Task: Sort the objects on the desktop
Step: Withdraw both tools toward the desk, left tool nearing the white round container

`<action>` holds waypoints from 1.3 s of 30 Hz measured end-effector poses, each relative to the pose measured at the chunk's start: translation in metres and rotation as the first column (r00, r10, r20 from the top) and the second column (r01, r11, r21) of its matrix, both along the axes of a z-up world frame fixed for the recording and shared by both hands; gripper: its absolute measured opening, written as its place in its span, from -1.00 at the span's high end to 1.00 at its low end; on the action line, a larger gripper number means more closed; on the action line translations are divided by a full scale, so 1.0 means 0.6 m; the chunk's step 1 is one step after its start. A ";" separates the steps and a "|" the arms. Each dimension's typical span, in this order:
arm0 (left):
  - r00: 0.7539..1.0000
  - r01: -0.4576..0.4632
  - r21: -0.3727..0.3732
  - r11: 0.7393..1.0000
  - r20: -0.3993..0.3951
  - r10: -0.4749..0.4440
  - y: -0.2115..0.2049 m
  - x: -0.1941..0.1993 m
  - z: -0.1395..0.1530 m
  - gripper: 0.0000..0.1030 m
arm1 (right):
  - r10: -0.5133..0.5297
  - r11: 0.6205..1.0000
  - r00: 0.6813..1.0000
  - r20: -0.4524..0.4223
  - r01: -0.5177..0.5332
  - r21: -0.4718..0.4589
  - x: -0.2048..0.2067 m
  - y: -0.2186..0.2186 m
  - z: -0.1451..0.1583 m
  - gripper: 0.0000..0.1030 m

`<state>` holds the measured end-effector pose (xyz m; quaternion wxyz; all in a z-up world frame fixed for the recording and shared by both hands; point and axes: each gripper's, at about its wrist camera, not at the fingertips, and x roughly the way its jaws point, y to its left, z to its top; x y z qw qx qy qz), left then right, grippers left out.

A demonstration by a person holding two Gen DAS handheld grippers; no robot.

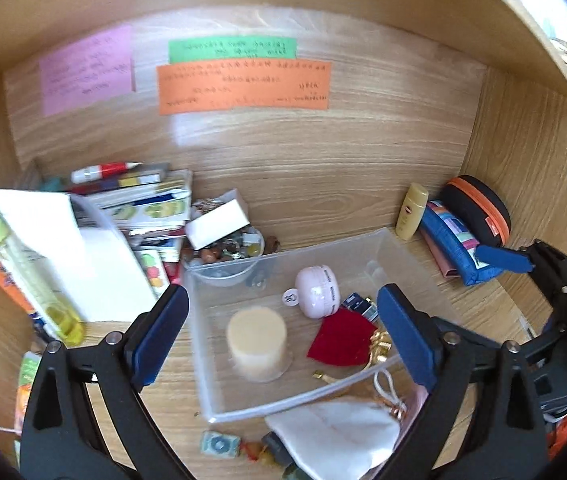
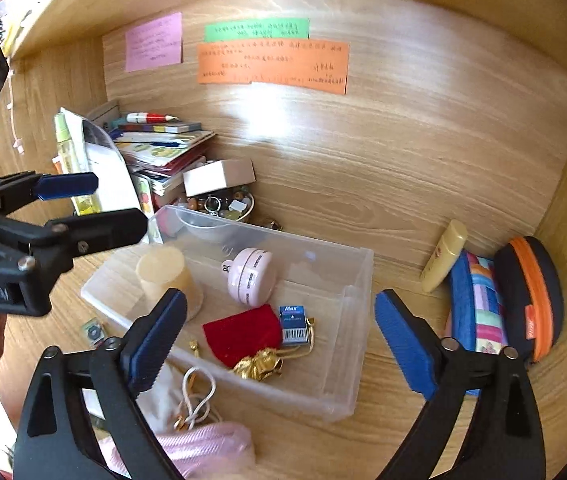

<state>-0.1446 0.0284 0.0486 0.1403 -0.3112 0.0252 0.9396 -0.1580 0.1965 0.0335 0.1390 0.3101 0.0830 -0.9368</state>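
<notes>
So over at 9 o'clock there's the messy stack of books and papers [image 1: 135, 200] with a green spray bottle [image 1: 23, 272] leaning in front of it, and a little bowl of beads [image 1: 231, 252] under a white box [image 1: 217, 222] right beside it. The clear plastic bin [image 1: 399, 256] sits mid-tabletop holding a cream cylinder [image 1: 257, 340], a pink round case [image 1: 317, 290], a red velvet pouch [image 1: 341, 340] and a small blue Max box [image 2: 293, 322]; the label and the gold pouch [image 2: 259, 364] only read properly in the right wrist view. The left gripper [image 1: 283, 332] hangs over the bin with jaws spread wide, nothing between them. Right gripper [image 2: 279, 340] is the same: jaws wide apart, empty, above the bin's near edge. The left view catches a white drawstring bag [image 1: 339, 436] and a green square trinket [image 1: 219, 444] at 6 o'clock outside the bin. At 3 o'clock a yellow lotion bottle [image 2: 443, 256], a blue patchwork pouch [image 2: 479, 304] and a black case with orange zip [image 2: 531, 300] sit against the side wall. Pink, green and orange notes [image 2: 271, 64] are stuck at 12 o'clock.
</notes>
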 end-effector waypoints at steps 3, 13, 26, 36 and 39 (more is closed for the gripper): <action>1.000 -0.013 -0.005 1.000 -0.012 0.013 -0.016 0.021 0.001 -0.88 | -0.003 1.000 1.000 -0.023 0.003 0.007 0.027 -0.002 0.007 -0.88; 0.998 -0.058 0.029 0.998 -0.010 0.059 -0.075 0.096 -0.019 -0.91 | -0.019 0.999 0.999 -0.047 0.020 0.026 0.116 -0.006 0.005 -0.91; 0.995 -0.023 -0.032 0.999 0.097 0.026 -0.061 0.187 -0.112 -0.91 | -0.031 0.999 0.999 0.044 0.029 0.044 0.201 -0.013 -0.078 -0.92; 0.983 0.093 -0.070 0.993 0.164 -0.080 0.019 0.243 -0.161 -0.91 | -0.063 0.998 0.992 0.113 0.061 0.021 0.235 0.025 -0.121 -0.92; 0.976 0.123 -0.063 0.990 0.189 -0.109 0.036 0.251 -0.175 -0.91 | -0.063 0.998 0.990 0.129 0.064 -0.006 0.242 0.038 -0.125 -0.92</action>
